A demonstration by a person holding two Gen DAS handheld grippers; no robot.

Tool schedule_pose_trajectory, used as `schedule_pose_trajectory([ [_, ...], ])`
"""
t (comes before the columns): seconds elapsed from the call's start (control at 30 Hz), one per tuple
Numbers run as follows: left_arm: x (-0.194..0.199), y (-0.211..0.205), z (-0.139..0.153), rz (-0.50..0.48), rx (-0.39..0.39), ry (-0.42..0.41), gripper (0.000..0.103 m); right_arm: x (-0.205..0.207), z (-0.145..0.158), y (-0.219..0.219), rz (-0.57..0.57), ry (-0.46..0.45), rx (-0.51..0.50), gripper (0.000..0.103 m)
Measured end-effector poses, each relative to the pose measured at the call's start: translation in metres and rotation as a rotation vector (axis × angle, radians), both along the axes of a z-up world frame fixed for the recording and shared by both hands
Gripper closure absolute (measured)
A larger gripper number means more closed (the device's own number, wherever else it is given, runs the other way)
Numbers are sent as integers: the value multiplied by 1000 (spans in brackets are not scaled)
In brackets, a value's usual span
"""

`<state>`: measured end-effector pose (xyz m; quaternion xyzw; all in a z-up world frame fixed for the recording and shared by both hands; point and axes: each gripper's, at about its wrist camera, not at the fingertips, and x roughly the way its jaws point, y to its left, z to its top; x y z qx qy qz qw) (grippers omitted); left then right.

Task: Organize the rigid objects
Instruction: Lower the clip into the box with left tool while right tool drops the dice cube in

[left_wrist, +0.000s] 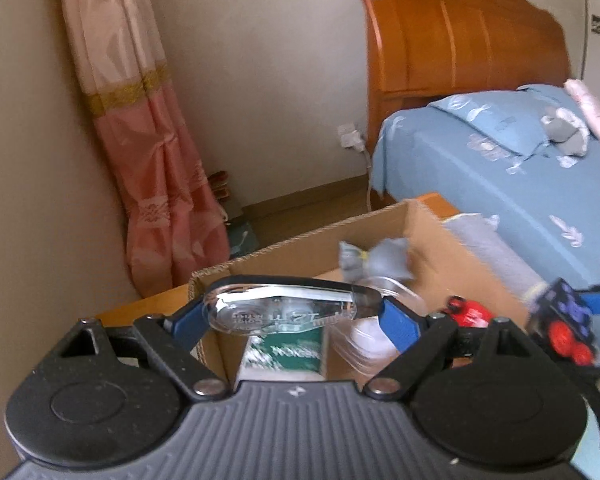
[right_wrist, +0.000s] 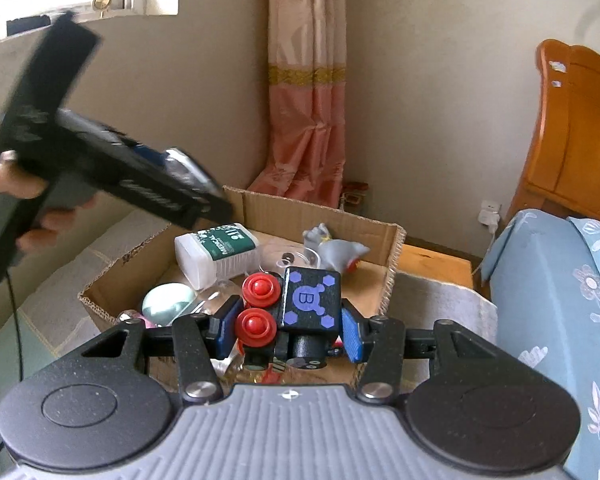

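My left gripper (left_wrist: pixel 288 314) is shut on a clear correction-tape dispenser (left_wrist: pixel 280 308), held lengthwise between its blue pads above the open cardboard box (left_wrist: pixel 300 254). In the right wrist view my right gripper (right_wrist: pixel 288 330) is shut on a black toy block (right_wrist: pixel 310 300) with a purple "B" and red wheels, also over the box (right_wrist: pixel 320 210). Inside the box lie a white bottle with a green label (right_wrist: pixel 218 254), a grey plush toy (right_wrist: pixel 334 250), a pale green ball (right_wrist: pixel 166 300) and clear plastic items. A hand holds the left gripper (right_wrist: pixel 188 176) at the upper left.
A bed with a blue sheet (left_wrist: pixel 500 168) and a wooden headboard (left_wrist: pixel 460 36) stands to the right. A pink curtain (left_wrist: pixel 152 152) hangs in the corner. The box rests beside a wooden bedside table (right_wrist: pixel 432 260) and a grey cloth (right_wrist: pixel 440 304).
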<state>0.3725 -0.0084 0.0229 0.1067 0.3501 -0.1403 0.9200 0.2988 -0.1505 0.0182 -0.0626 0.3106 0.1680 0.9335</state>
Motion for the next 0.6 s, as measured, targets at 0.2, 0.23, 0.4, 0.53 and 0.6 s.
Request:
schedule_pose_trajectory([
  [0.2,34,7,-19,49,-10,40,12,23,-13,11,12,36,17,46],
  [0.23,37,8,-21,56,-14,44,12,25,-15,11,8,40,23,38],
  [0.4,29,13,-21,64,-16,29,7,15,-14,12,-7,39,28,10],
  [0.53,-5,14,-10,48,-13,-11,7,-1,-7,9,-63,44,23,0],
  [0.6,-30,13,-2,48,-5,-24,3,-11,-2,7,-95,55,24,0],
])
